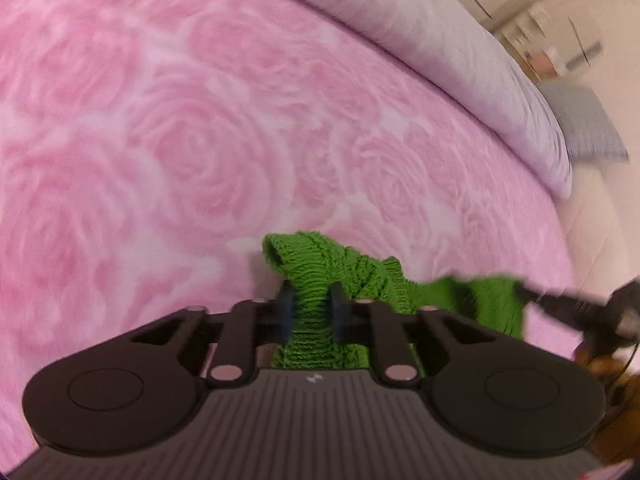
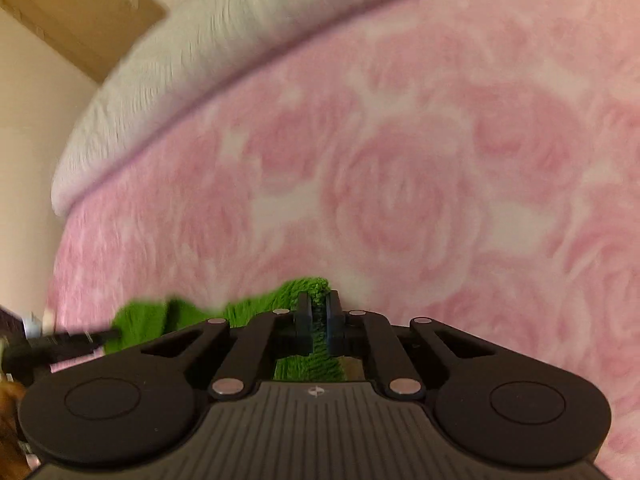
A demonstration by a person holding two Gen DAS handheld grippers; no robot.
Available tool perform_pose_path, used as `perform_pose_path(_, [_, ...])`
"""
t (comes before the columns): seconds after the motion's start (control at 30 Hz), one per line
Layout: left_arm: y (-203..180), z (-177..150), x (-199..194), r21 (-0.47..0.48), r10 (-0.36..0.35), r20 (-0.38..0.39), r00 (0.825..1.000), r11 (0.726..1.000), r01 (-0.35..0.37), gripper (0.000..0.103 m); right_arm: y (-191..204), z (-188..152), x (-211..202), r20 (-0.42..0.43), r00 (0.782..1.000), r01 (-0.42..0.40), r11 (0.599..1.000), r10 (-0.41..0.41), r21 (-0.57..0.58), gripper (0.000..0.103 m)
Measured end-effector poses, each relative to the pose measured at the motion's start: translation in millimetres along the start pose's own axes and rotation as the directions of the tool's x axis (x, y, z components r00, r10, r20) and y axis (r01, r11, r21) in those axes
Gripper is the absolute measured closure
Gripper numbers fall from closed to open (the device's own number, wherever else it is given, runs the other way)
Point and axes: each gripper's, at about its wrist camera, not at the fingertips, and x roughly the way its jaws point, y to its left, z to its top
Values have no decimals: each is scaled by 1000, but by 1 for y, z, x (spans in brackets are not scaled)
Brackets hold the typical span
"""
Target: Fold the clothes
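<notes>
A green knitted garment (image 1: 372, 276) is held up above a pink rose-patterned blanket (image 1: 168, 128). My left gripper (image 1: 311, 300) is shut on one bunched edge of it. The right gripper's tip shows at the right in the left wrist view (image 1: 532, 294), at the garment's other end. In the right wrist view my right gripper (image 2: 318, 304) is shut on a fold of the same green garment (image 2: 256, 308), which stretches left to the left gripper's tip (image 2: 108, 336). The rest of the garment hangs below, hidden by the gripper bodies.
The pink blanket (image 2: 420, 180) covers a bed. A white-grey duvet (image 1: 460, 60) lies along its far edge, also in the right wrist view (image 2: 160, 92). A grey pillow (image 1: 584, 124) sits beyond it. A brown door (image 2: 80, 12) stands in the cream wall.
</notes>
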Motion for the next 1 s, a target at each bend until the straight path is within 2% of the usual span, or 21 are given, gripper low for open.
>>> perform_pose_path(0.07, [1,-1,6,-11,54,22,998,999,-53,91,-8,-1,-6,62,995,74,997,-76,37,97])
perform_pose_path(0.1, [3,-1,9,-23,82,25,996,996,-82,91,-12,-2,-2,44,992,120,992,-122,51,97])
perform_pose_path(0.17, [4,-2,14,-37,104,25,994,994,-103,88,-18,-6,17,-54,981,191,979,-188,67,96])
perform_pose_path(0.2, [5,-1,13,-44,96,31,995,995,-95,87,-19,-6,20,-70,977,208,975,-203,76,86])
perform_pose_path(0.23, [5,-1,10,-52,84,41,996,995,-82,87,-20,-5,21,-78,974,221,972,-215,85,71])
perform_pose_path(0.27, [7,0,6,-65,69,53,996,996,-66,79,-20,-3,17,-62,975,218,971,-213,99,66])
perform_pose_path(0.3, [12,1,2,-85,48,66,997,995,-42,67,-21,-1,11,-40,978,210,971,-207,114,54])
perform_pose_path(0.37, [20,2,-6,-120,8,87,996,993,3,62,-22,3,-1,6,982,186,973,-188,134,50])
perform_pose_path(0.43, [28,6,-6,-121,-22,76,997,992,31,58,-18,7,-2,3,988,154,986,-154,58,43])
perform_pose_path(0.5, [23,8,2,-77,-37,32,999,996,39,43,-9,10,2,-14,991,135,990,-136,-50,36])
perform_pose_path(0.53, [19,9,8,-50,-41,9,999,998,41,43,0,10,8,-30,990,133,982,-139,-136,33])
perform_pose_path(0.6, [8,9,20,20,-32,-15,999,999,33,44,19,6,22,-54,984,142,934,-168,-327,28])
perform_pose_path(0.63, [3,9,25,52,-24,-16,1000,998,24,45,29,2,33,-62,978,156,891,-200,-426,29])
perform_pose_path(0.67, [-3,9,30,78,-10,-7,1000,997,11,55,36,-4,43,-67,972,163,849,-227,-503,36])
perform_pose_path(0.7, [-7,10,33,96,8,2,1000,995,-9,63,39,-8,51,-72,966,172,820,-250,-546,70])
perform_pose_path(0.73, [-9,13,37,98,34,10,999,995,-34,67,42,-12,59,-76,959,180,794,-273,-581,88])
perform_pose_path(0.8, [-9,19,40,90,64,41,997,994,-68,71,33,-7,61,-39,955,235,831,-294,-504,90])
perform_pose_path(0.9, [-7,24,42,84,102,79,992,991,-108,75,19,1,60,18,945,313,883,-328,-350,81])
perform_pose_path(0.93, [-7,25,37,86,126,96,987,987,-135,76,19,2,61,32,925,368,872,-379,-322,82])
perform_pose_path(1.0, [-13,24,21,99,198,169,966,971,-216,80,23,5,50,47,911,404,867,-409,-290,81])
